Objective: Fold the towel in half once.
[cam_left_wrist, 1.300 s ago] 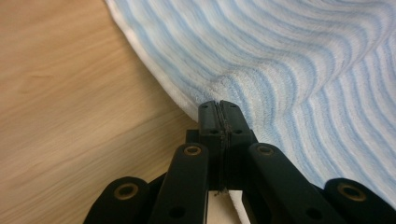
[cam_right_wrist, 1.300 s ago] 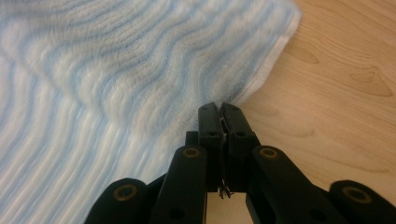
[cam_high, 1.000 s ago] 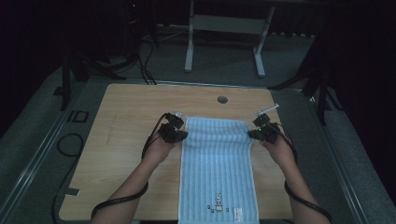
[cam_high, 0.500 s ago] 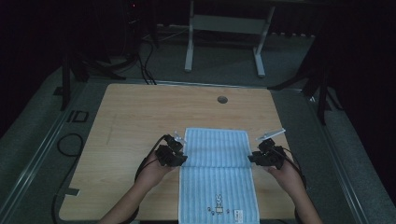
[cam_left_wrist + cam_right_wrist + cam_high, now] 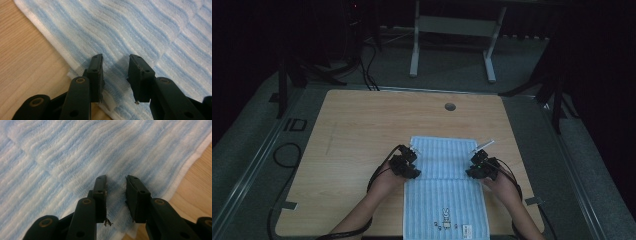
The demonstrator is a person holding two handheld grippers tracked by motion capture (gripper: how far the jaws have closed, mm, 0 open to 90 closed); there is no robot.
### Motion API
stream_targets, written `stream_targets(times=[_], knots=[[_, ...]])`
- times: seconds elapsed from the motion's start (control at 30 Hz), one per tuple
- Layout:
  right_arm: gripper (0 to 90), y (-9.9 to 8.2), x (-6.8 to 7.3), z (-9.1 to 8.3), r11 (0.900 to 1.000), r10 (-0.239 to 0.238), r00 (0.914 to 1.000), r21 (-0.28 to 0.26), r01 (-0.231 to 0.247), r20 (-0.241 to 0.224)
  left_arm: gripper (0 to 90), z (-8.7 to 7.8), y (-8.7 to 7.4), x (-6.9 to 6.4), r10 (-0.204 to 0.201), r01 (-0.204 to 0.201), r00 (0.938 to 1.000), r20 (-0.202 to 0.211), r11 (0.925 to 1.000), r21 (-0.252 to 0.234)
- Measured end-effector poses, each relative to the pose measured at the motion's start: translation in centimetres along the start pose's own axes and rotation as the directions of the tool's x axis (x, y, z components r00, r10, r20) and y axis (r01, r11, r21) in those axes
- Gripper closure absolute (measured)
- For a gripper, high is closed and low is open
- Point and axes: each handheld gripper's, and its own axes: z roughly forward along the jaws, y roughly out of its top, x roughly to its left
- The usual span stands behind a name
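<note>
Both tongs, left (image 5: 408,162) & right (image 5: 479,166), are now sitting mid-frame w/ jaws narrowly parted, gripping nothing; striped blue towel (image 5: 444,170) is lying folded over on bench (image 5: 362,125). Far edge has come toward the person; fold prob. done.

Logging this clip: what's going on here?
A person is folding a blue-striped towel on a wooden table, one tool in each hand. The far part is doubled toward them, its edge lying across the middle. The left tool and right tool sit at that fold's corners, jaws apart in both gripper views, gripping nothing.
</note>
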Motion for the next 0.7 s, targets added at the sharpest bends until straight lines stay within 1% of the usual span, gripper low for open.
stream_targets(times=[0.07, 0.13, 0.27, 0.33, 0.4, 0.47, 0.53, 0.6, 0.7], knots=[[70.1, 0.4, -0.2, 0.2, 1.0000, 0.006, 1.0000, 0.000, -0.006, -0.005, 64.1, 0.1, 0.1, 0.5, -0.012, 0.012, 0.9998, -0.018, 0.9999, -0.010], [69.9, 1.0, -0.3, 0.4, 0.9999, 0.012, 0.9999, 0.003, -0.012, -0.012, 64.4, 0.1, 0.1, 1.0, -0.025, 0.025, 0.9994, -0.023, 0.9996, -0.013], [69.2, 2.1, -0.4, 0.9, 0.9999, 0.011, 0.9998, 0.012, -0.011, -0.014, 64.4, -0.1, 0.3, 2.0, -0.027, 0.027, 0.9991, -0.033, 0.9996, -0.003], [68.8, 2.8, -0.2, 1.2, 0.9999, 0.004, 0.9999, 0.015, -0.004, -0.012, 64.3, -0.1, 0.4, 2.5, -0.033, 0.033, 0.9983, -0.049, 0.9995, 0.001], [68.5, 3.5, -0.1, 1.5, 0.9997, -0.003, 1.0000, 0.026, 0.003, -0.007, 64.4, -0.2, 0.5, 2.9, -0.029, 0.030, 0.9978, -0.059, 0.9994, 0.014], [68.5, 4.2, 0.0, 1.7, 0.9994, -0.002, 1.0000, 0.035, 0.002, -0.007, 64.3, -0.3, 0.5, 3.3, -0.032, 0.034, 0.9969, -0.072, 0.9992, 0.021], [68.4, 4.8, 0.0, 2.0, 0.9992, 0.005, 0.9999, 0.040, -0.004, -0.017, 64.3, -0.5, 0.6, 3.8, -0.038, 0.040, 0.9960, -0.081, 0.9989, 0.025], [67.7, 5.4, 0.0, 2.3, 0.9989, 0.006, 0.9998, 0.047, -0.005, -0.020, 64.3, -0.6, 0.5, 4.4, -0.054, 0.057, 0.9957, -0.075, 0.9979, 0.032], [67.3, 6.1, 0.2, 2.6, 0.9988, 0.007, 0.9997, 0.048, -0.006, -0.022, 64.1, -0.7, 0.2, 4.9, -0.065, 0.068, 0.9952, -0.072, 0.9972, 0.033]])
